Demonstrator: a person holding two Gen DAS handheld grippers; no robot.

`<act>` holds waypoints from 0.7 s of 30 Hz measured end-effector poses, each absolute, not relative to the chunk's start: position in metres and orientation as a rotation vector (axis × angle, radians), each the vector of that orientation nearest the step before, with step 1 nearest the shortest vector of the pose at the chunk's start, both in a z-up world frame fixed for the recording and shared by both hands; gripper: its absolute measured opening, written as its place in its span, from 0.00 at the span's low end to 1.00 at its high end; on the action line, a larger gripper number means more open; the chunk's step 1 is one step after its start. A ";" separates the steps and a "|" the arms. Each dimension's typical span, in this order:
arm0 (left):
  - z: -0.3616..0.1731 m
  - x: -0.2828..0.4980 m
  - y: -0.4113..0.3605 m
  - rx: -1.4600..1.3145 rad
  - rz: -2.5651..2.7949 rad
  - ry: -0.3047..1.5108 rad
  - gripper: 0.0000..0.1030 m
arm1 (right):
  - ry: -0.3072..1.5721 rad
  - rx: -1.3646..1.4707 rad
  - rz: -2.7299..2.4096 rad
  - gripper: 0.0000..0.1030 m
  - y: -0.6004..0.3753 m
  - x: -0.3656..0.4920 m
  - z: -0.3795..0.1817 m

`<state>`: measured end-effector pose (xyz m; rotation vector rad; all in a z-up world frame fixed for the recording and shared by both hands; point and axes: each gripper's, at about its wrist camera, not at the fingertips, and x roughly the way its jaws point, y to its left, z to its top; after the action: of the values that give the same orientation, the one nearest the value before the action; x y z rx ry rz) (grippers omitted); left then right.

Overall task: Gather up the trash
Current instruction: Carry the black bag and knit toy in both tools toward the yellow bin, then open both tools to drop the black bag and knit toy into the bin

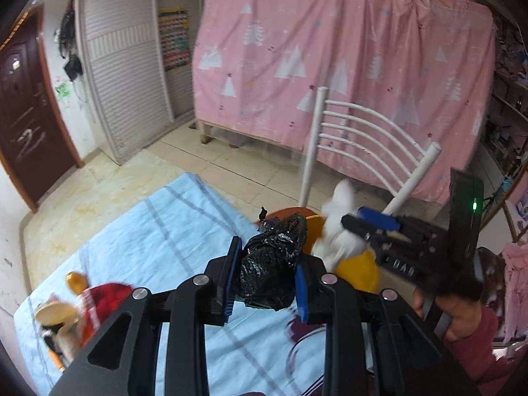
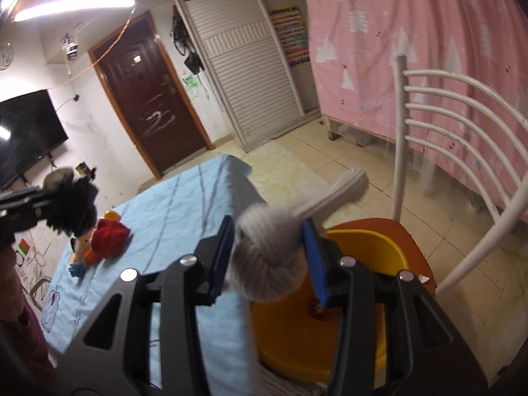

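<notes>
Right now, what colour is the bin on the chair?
Yellow bin; clearest in the right wrist view.

Left gripper (image 1: 269,280): black frame, blue pads; between the fingers, a glossy black crumpled plastic bag (image 1: 270,264).
Right gripper (image 2: 269,264): same black frame and blue pads; between the fingers, a pale grey ribbed sock (image 2: 267,257) tied in a knot.
Beyond and below the right fingers: yellow bin (image 2: 359,264) with a reddish-brown scrap inside, on an orange-brown chair seat (image 2: 409,244); chair back (image 2: 462,122) white.
Left of both finger pairs: light blue cloth (image 2: 171,217) with thin grey stripes; on it a red and orange toy (image 2: 105,241).
Beyond the fingers: pink curtain (image 1: 346,66) printed with white trees; dark red-brown door (image 2: 148,99); cream floor tiles (image 1: 214,161).
</notes>
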<state>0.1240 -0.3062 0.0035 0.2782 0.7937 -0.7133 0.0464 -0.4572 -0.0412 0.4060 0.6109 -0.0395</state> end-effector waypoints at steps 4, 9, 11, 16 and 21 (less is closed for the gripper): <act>-0.003 0.139 -0.342 0.271 -0.757 0.834 0.19 | 0.627 0.418 -0.072 0.49 -0.470 0.045 -0.055; -0.021 0.153 -0.383 0.264 -0.812 0.904 0.19 | 0.620 0.468 -0.118 0.58 -0.490 0.043 -0.065; -0.028 0.155 -0.396 0.274 -0.819 0.925 0.20 | 0.602 0.479 -0.149 0.65 -0.498 0.037 -0.065; -0.046 0.161 -0.422 0.274 -0.837 0.988 0.54 | 0.571 0.517 -0.193 0.67 -0.516 0.026 -0.063; -0.059 0.164 -0.430 0.272 -0.820 1.029 0.55 | 0.563 0.531 -0.197 0.68 -0.520 0.024 -0.059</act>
<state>0.1643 -0.4297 -0.0587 0.2724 1.0288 -0.8205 0.0245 -0.5202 -0.0589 0.5309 0.5627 -0.1975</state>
